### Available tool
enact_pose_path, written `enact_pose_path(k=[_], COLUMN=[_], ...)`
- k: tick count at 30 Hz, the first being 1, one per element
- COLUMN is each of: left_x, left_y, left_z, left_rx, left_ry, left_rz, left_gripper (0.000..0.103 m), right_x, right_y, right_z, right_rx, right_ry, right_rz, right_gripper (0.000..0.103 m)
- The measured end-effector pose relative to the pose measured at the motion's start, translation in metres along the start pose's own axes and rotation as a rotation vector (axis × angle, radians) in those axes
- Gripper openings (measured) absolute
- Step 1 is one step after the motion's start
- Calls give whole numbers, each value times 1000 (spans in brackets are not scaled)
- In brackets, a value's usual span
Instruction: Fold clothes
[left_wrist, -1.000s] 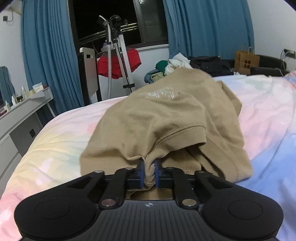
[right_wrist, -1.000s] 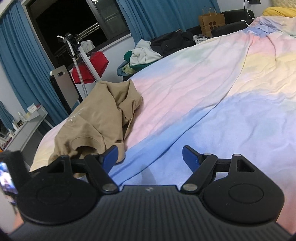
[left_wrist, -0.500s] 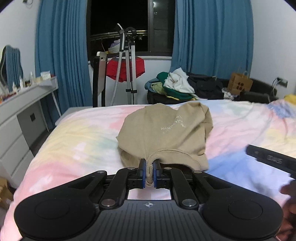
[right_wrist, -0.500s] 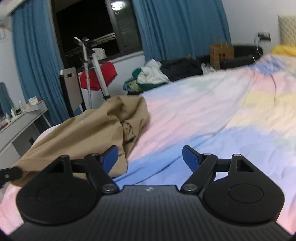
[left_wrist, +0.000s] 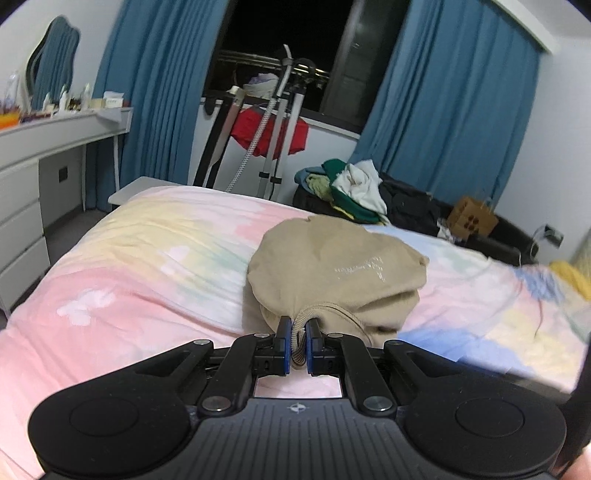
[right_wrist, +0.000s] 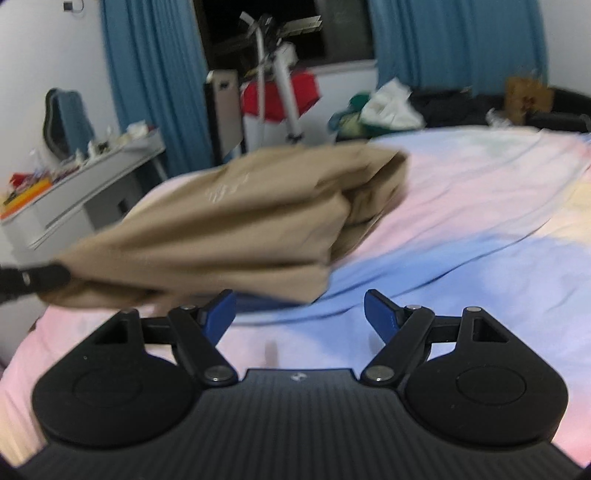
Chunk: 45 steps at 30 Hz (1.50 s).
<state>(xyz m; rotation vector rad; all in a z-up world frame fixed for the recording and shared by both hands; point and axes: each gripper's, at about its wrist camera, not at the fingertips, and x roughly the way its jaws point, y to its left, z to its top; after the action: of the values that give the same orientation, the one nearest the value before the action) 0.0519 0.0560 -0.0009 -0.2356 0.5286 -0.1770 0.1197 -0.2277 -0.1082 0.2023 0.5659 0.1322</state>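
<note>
Broadly, pastel bedspread (left_wrist: 147, 266) (rumpled), blue curtains (left_wrist: 443, 110)

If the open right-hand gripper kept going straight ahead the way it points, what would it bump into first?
Probably the bed cover. The right gripper aims downward at it, and the tan shirt hangs left of its line, though depth is hard to judge.

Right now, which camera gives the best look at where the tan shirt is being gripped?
The left wrist view: the left tool is shut on the tan shirt at its ribbed collar, sharp and centred. The right wrist view shows the shirt blurred from the side, the grip at the frame's left edge.
</note>
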Motion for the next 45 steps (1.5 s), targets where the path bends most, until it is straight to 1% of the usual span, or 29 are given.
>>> enact_pose_path(k=[2,5,9,10,11,13,14,15,18,20,23,26,27,30,32,34,35,37,39,40,41,45], left_x=[1,6,13,15,17,24,27,31,37,40,39,36,36,36,37,38,38,38,36,35,35,35], left_y=[7,13,20,21,22,23,23,23,18,14,8,0,-4,-13,-15,-15,-16,-12,-5,-3,0,3], left_z=[3,8,13,12,11,10,10,9,6,3,-2,-6,-8,-16,-17,-19,-19,-18,-16,-15,-13,-10], left_rx=[-47,-83,-105,-105,-104,-102,-97,-92,-53,-33,-6,24,36,65,66,66,66,34,-9,-25,-38,-52], left_ry=[-12,-22,-28,-30,-31,-23,-20,-16,-20,-23,-34,-34,-31,-33,-36,-38,-39,-35,-32,-34,-37,-43], left_rz=[-7,-4,6,12,19,33,38,43,56,51,50,19,11,-14,-20,-24,-26,-24,-29,-32,-34,-40], left_gripper=[8,8,8,8,8,8,8,8,9,9,9,10,10,10,10,10,10,10,10,10,10,10], right_x=[14,34,65,70,75,76,73,66,43,24,-13,-54,-60,-60,-46,-31,-23,-8,5,10,16,41], right_y=[7,19,33,31,28,25,23,21,14,13,11,-3,-9,-28,-28,-19,-8,16,38,48,53,69], right_z=[0,0,-2,-2,-2,1,4,8,21,30,40,43,44,43,40,33,29,20,11,5,3,-5], right_rx=[0,-28,-92,-70,-44,-39,-35,-18,48,73,75,76,81,98,101,100,57,-38,-142,-186,-213,-296], right_ry=[18,41,44,39,33,16,-3,-27,-100,-138,-174,-241,-242,-213,-141,-80,-59,-17,3,5,3,-6], right_rz=[26,54,-107,-101,-90,-84,-87,-86,-50,-14,45,50,26,-13,59,133,146,169,165,159,152,111], right_gripper=[78,77,77,77,70,50,31,23,12,8,5,5,5,6,8,8,10,18,51,57,60,60])
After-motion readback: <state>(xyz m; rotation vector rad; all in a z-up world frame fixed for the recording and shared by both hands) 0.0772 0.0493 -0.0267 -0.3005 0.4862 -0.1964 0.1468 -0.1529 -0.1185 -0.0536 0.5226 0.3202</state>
